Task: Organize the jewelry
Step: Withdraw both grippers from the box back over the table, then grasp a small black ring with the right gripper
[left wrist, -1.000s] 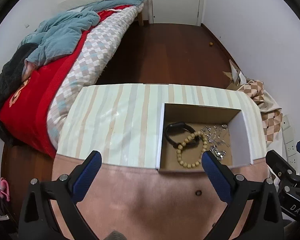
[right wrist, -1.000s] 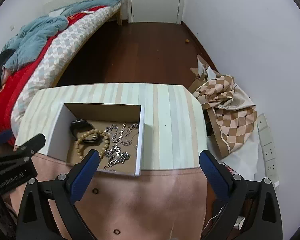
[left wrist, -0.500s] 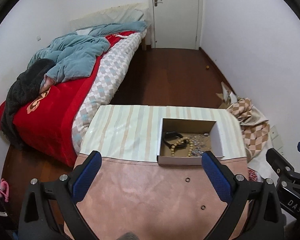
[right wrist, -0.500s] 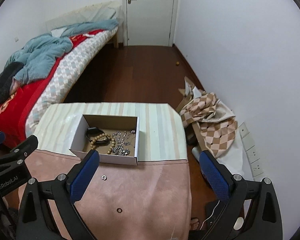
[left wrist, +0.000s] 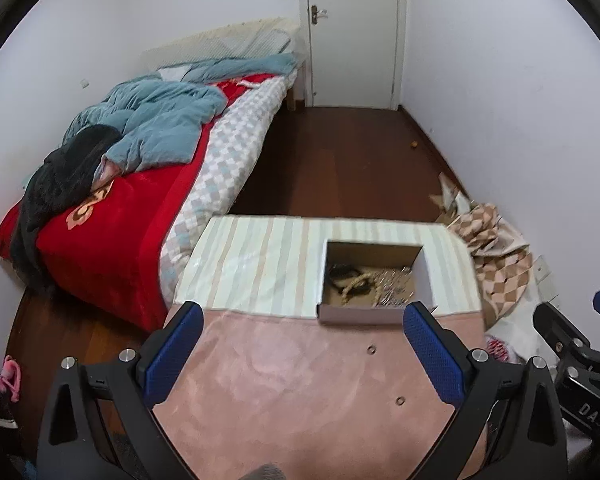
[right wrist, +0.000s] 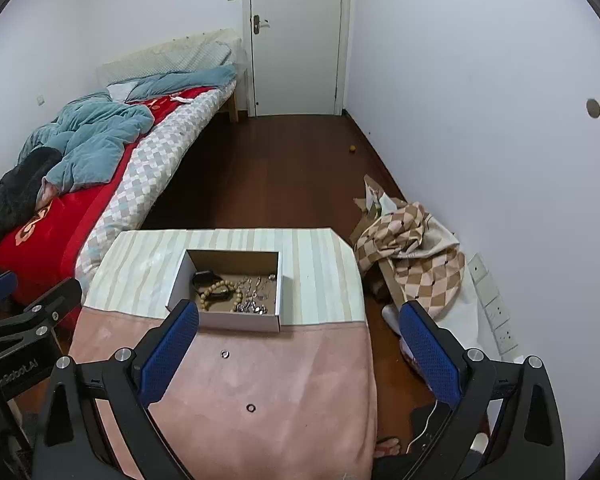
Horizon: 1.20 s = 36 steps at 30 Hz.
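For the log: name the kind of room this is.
Most likely a home bedroom: a bed with a rumpled blue quilt, a closed door, and a small table holding a jewelry box.

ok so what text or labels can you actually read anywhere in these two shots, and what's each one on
"DAS": on the black body of the right hand-held gripper, at the edge of the left wrist view; cut off there.
"RobotAI", roughly: on the black body of the left hand-held gripper, in the right wrist view; first letters hidden, the rest blurred.
Box, door: no text visible.

Matt cardboard box (right wrist: pixel 236 322), wooden bead bracelet (right wrist: pixel 214 294), shiny metal chains (right wrist: pixel 256 296).
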Each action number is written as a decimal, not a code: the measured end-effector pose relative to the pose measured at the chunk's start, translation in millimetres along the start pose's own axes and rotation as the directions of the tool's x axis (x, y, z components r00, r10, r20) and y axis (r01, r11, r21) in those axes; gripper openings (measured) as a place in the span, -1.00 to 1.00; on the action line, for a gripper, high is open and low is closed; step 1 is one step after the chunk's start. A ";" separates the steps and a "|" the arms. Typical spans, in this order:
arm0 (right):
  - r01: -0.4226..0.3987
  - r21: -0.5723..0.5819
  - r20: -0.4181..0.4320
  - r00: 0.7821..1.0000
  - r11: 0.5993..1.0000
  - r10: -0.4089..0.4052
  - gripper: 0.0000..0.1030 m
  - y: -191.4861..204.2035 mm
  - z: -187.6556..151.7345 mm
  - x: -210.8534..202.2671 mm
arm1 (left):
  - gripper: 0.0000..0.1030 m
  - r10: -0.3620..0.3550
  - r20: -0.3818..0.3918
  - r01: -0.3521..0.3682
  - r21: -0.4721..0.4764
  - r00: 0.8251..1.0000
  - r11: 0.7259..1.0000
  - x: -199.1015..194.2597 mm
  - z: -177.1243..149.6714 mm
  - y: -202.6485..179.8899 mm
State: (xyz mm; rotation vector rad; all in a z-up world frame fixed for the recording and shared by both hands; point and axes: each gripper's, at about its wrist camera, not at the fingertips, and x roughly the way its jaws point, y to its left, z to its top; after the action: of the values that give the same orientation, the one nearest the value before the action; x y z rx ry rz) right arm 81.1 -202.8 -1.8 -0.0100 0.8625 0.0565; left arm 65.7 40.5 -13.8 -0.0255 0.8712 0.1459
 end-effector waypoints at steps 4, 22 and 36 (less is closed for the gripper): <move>-0.026 0.002 -0.076 0.997 1.000 0.026 0.97 -0.8 -31.0 32.2 | 0.98 0.020 -0.102 -0.019 0.012 0.995 1.000 35.1 -30.6 0.2; -0.165 0.040 -0.414 0.895 0.985 0.167 0.19 31.1 -162.2 194.7 | 0.98 0.134 -0.477 -0.092 0.110 0.869 0.990 182.6 -138.2 8.7; -0.146 -0.033 -0.422 0.899 0.989 0.118 -0.75 47.1 -162.6 206.7 | 0.98 0.108 -0.485 -0.068 0.099 0.868 0.993 194.4 -127.4 6.1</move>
State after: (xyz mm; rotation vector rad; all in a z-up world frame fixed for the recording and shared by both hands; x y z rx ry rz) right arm 89.4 -151.5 -263.8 -0.0240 1.2929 0.2163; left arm 91.3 59.0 -244.1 0.0541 1.3898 0.1950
